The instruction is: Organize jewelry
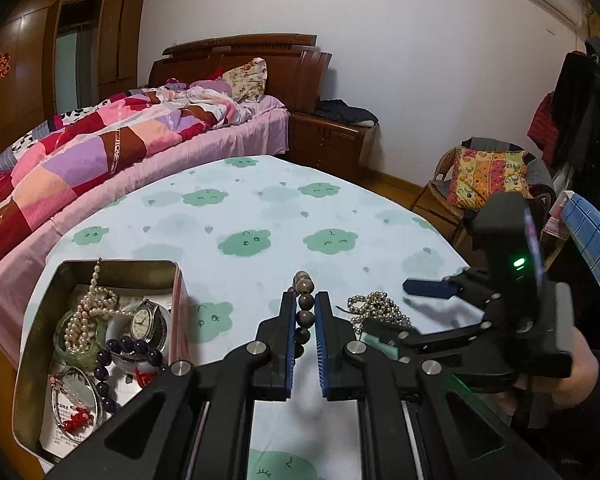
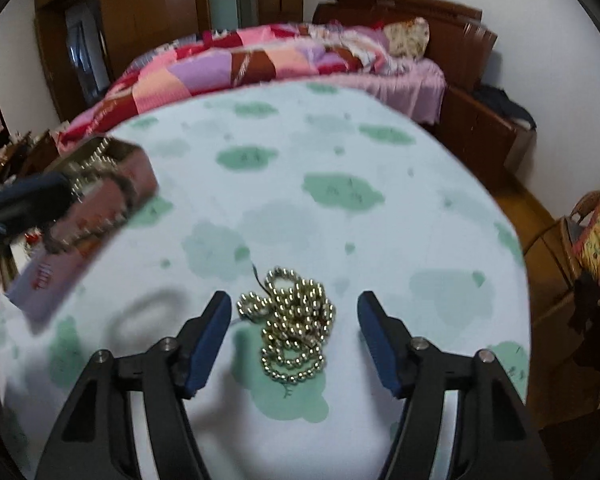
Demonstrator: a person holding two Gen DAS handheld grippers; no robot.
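On the tablecloth [image 1: 260, 208], near centre | left gripper [image 1: 304, 312] clamped on brown bead strand [image 1: 305, 300], likely bound for tin [image 1: 36, 344] at left holding pearls and watch | right gripper [image 2: 294, 332] spread apart, straddling gold bead pile [image 2: 294, 320] to pick next

Left tool [image 1: 305, 300] grips a brown bead bracelet [image 1: 305, 304].

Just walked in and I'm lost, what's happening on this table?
A person with a gripper in each hand is sorting jewelry. The left gripper is shut on a brown bead bracelet, beside the open tin that already holds pearls, a watch and bangles. The right gripper is open around a pile of gold beads lying on the tablecloth.
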